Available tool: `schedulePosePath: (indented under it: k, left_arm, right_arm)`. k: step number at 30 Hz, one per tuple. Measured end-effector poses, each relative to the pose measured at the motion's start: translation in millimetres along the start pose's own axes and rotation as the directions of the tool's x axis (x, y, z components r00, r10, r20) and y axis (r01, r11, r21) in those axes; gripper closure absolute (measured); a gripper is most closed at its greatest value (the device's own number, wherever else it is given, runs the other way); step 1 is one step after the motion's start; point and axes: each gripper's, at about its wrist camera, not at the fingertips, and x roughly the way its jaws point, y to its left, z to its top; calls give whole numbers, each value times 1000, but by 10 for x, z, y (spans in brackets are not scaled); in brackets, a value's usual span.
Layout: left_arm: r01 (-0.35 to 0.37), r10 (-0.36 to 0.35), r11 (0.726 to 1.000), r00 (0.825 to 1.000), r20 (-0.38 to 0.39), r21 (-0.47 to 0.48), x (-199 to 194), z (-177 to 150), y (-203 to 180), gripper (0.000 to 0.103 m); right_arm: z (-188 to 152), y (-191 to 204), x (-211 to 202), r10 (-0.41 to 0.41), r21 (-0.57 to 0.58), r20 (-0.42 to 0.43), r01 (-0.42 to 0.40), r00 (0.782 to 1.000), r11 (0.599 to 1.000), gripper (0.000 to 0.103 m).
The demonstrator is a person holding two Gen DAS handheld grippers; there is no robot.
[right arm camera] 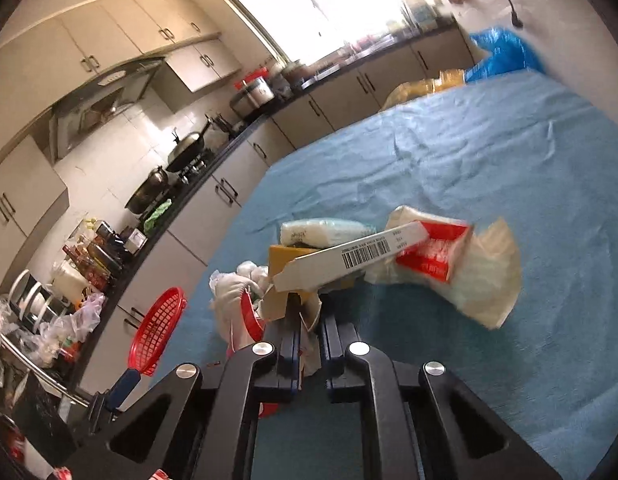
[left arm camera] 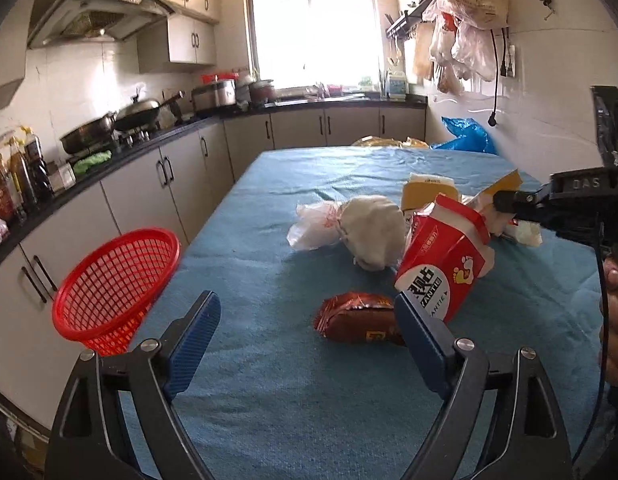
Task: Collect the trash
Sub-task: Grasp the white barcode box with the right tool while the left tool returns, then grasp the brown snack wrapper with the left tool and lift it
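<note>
A red mesh basket stands at the left edge of the blue table; it also shows in the right wrist view. My left gripper is open and empty, low over the cloth. A brown snack wrapper lies just ahead of it, with a red milk carton, a white tied plastic bag and a yellow box behind. My right gripper is shut on a flattened yellow-and-white carton, lifted above the table. A red carton and a clear bag lie beyond it.
The table is covered by a blue cloth. A kitchen counter with pans and bottles runs along the left. A blue plastic bag sits at the table's far right corner. Bags hang on the right wall.
</note>
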Motion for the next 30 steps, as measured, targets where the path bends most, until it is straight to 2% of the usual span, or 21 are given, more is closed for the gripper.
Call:
schedulePosePath:
  k: [2, 4, 8, 11, 16, 18, 20, 21, 22, 24, 27, 30]
  left_arm:
    - [28, -29, 1000, 999, -25, -4, 34, 10, 9, 15]
    - [88, -91, 995, 991, -94, -36, 132, 31, 25, 15]
    - [177, -195, 979, 955, -223, -101, 377, 80, 21, 15]
    - [183, -201, 979, 943, -264, -93, 502, 107, -32, 15]
    - [125, -132, 991, 943, -304, -44, 640, 95, -177, 16]
    - [120, -123, 992, 942, -313, -27, 661, 86, -224, 24]
    - [112, -109, 994, 941, -321, -10, 680, 75, -263, 43]
    - [92, -87, 996, 947, -309, 2, 667, 68, -278, 48]
    - [90, -85, 996, 950, -302, 1, 653, 72, -280, 60]
    - [79, -78, 997, 954, -290, -8, 629, 64, -263, 61]
    - [67, -75, 997, 970, -233, -40, 537, 88, -189, 62]
    - [47, -60, 996, 981, -183, -78, 447, 90, -111, 62]
  right_arm:
    - [-29, 50, -112, -29, -44, 67, 32, 997, 999, 96]
    - [-42, 92, -201, -38, -69, 107, 45, 994, 997, 96]
    - [-44, 108, -260, -21, -77, 123, 31, 992, 997, 96]
    - [-42, 81, -266, -2, -66, 118, 9, 993, 998, 96]
    - [-71, 100, -288, 18, -87, 117, -8, 993, 996, 96]
    - [-92, 130, -286, 23, -106, 114, -11, 993, 994, 96]
    - [-118, 188, -279, 25, -130, 112, -11, 993, 991, 96]
    - [-132, 210, -276, 23, -143, 112, -7, 993, 990, 96]
    - [-144, 240, -272, 19, -159, 112, 0, 994, 987, 96]
    - [-176, 313, -257, -5, -198, 116, 28, 993, 980, 96]
    - [-222, 406, -247, -61, -252, 144, 96, 988, 963, 96]
    - [-256, 465, -231, -136, -288, 185, 186, 973, 939, 96]
